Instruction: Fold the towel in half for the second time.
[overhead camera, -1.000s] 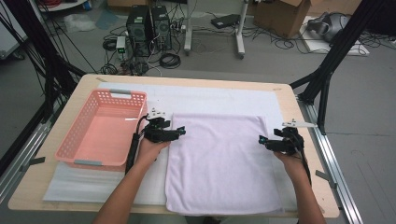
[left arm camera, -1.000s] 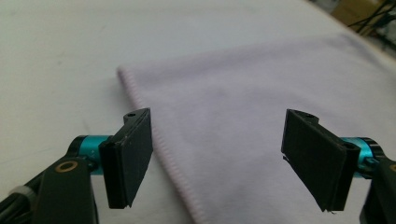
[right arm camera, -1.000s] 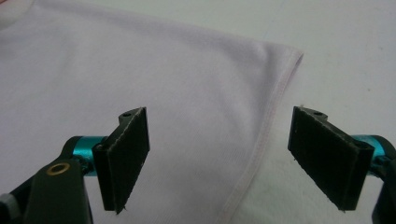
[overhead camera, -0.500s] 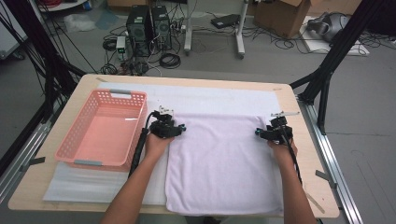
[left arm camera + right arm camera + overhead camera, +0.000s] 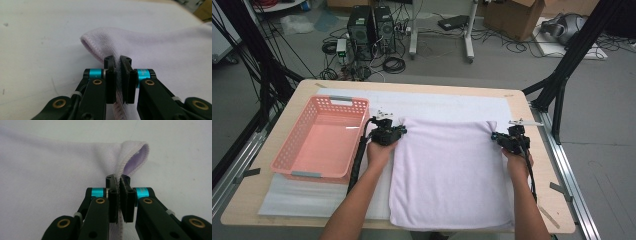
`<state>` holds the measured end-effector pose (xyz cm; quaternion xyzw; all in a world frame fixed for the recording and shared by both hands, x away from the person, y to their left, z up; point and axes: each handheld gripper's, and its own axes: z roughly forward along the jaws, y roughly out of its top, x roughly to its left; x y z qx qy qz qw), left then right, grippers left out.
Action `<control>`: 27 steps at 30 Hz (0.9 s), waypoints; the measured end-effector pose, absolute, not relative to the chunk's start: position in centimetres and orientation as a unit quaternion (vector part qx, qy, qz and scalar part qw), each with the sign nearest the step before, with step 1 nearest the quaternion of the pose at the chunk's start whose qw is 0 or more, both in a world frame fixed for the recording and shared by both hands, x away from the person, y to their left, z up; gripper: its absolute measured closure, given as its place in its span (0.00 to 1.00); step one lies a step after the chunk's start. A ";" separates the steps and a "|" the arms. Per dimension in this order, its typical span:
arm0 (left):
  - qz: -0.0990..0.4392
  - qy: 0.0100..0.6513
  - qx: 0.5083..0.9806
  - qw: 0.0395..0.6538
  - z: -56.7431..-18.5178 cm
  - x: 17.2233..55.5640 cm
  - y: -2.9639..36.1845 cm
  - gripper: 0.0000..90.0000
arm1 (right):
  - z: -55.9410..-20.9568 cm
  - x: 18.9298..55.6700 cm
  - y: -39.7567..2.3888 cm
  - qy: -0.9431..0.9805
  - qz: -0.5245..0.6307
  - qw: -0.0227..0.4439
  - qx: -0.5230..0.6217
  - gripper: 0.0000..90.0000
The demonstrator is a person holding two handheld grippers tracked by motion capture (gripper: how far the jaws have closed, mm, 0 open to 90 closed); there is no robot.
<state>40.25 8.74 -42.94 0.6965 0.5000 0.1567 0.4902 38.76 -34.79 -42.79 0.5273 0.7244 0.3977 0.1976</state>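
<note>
**Both far corners pinched, fold not yet begun**

I have the pale lilac towel (image 5: 452, 172) lying flat on the bench (image 5: 422, 86), just right of the pink basket (image 5: 323, 142). My left claw (image 5: 117, 65) has just been closing and now pinches the towel's far left corner, the hemmed edge bunched between its pads. My right claw (image 5: 117, 185) has likewise just been closing, and it clamps the far right corner, whose tip curls up past the jaws.

I judge the risks as follows. Each grip takes only a narrow strip near the hem, so a quick lift could pull a corner free. If I raise the two sides unevenly, the fold will come out skewed. The left claw sits close to the basket, so a wide swing could knock it.

I can read no brand, label or writing on the towel, the basket or the claws.
</note>
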 end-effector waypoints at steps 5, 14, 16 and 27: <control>0.157 0.478 0.702 0.504 -41.7 38.8 9.2 0.93 | -42.3 36.7 -35.7 0.714 0.428 0.198 0.518 0.96; 0.160 0.439 0.714 0.522 -40.4 35.1 9.4 0.93 | -41.3 33.3 -36.5 0.713 0.455 0.200 0.495 0.96; 0.157 0.435 0.713 0.527 -40.6 34.1 9.7 0.93 | -41.2 32.4 -36.5 0.714 0.460 0.198 0.490 0.96; 0.142 0.412 0.738 0.514 -42.2 30.1 10.9 0.93 | -41.7 28.4 -36.5 0.740 0.450 0.175 0.469 0.96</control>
